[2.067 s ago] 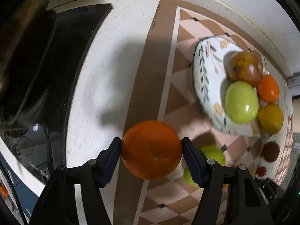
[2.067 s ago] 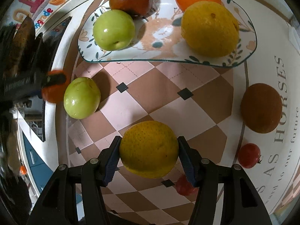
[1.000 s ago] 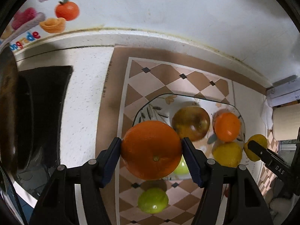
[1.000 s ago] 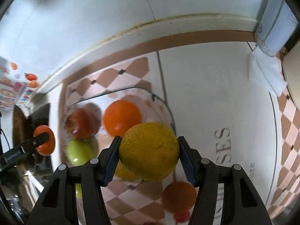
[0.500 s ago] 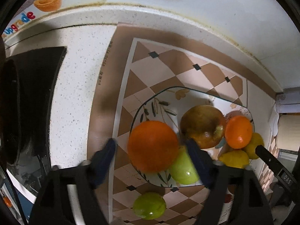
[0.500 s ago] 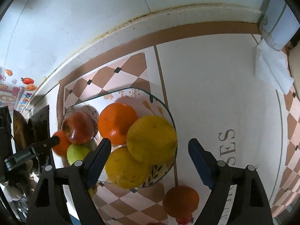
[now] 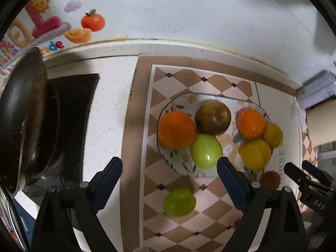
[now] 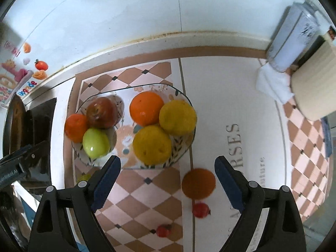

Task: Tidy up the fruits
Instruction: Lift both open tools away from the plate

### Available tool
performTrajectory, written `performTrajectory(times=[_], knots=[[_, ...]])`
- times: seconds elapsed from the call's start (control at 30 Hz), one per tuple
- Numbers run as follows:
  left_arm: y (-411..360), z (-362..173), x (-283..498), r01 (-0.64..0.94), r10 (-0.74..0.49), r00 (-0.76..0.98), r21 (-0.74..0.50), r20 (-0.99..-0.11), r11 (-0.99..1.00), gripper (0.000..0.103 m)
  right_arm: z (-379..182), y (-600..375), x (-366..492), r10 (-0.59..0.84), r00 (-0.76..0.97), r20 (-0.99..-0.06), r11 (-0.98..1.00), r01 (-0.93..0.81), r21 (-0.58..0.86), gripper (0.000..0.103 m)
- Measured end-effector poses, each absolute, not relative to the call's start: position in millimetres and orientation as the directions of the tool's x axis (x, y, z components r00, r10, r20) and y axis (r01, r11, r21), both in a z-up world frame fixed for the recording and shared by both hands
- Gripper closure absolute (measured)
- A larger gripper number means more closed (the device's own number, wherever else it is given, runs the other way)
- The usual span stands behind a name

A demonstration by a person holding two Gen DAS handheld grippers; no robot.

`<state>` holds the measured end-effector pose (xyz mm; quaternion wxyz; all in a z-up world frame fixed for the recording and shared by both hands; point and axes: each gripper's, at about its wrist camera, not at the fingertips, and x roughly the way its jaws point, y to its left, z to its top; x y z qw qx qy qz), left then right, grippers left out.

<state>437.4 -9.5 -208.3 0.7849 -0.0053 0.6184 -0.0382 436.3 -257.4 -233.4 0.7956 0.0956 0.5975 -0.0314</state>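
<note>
Both fruits you were carrying 1 second ago are now lying on the plate [image 8: 184, 147], and your grippers' jaws have just been opening, with nothing between them.

Your left gripper [image 7: 169, 181] is hanging wide open above the checked mat [image 7: 210, 216]; the big orange [image 7: 176, 129] it released is sitting at the plate's 9 o'clock edge in the left wrist view, touching the green apple [image 7: 206, 150] and the brownish-red apple [image 7: 212, 118].

Your right gripper [image 8: 167, 180] is also standing wide, its blue pads [image 8: 227, 181] well apart. The yellow citrus [image 8: 177, 117] it let go of is resting at the plate's 3 o'clock side in the right wrist view, against a 2nd orange [image 8: 146, 108] and another yellow citrus [image 8: 152, 145].

That is making 6 fruits on the plate. Off the plate, a 2nd green apple [image 7: 179, 202] is lying on the mat at about 6 o'clock from it in the left view. A brown round fruit [image 8: 198, 183] is sitting at about 5 o'clock from the plate in the right view; it is blurred, so you are possibly looking at a kiwi. 2 small red fruits [image 8: 201, 210] are lying below it.

A dark pan [image 7: 23, 113] is sitting at 9 o'clock in the left view.
</note>
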Motion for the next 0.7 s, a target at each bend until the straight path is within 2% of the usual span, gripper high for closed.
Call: performTrajectory(times=[0.7], knots=[[-31, -106, 305, 0.143, -0.086, 0.467, -0.021, -0.88, 0.99, 0.011, -111, -245, 303, 0.02, 0.511, -0.859, 0.989, 0.117, 0.092, 0.01]])
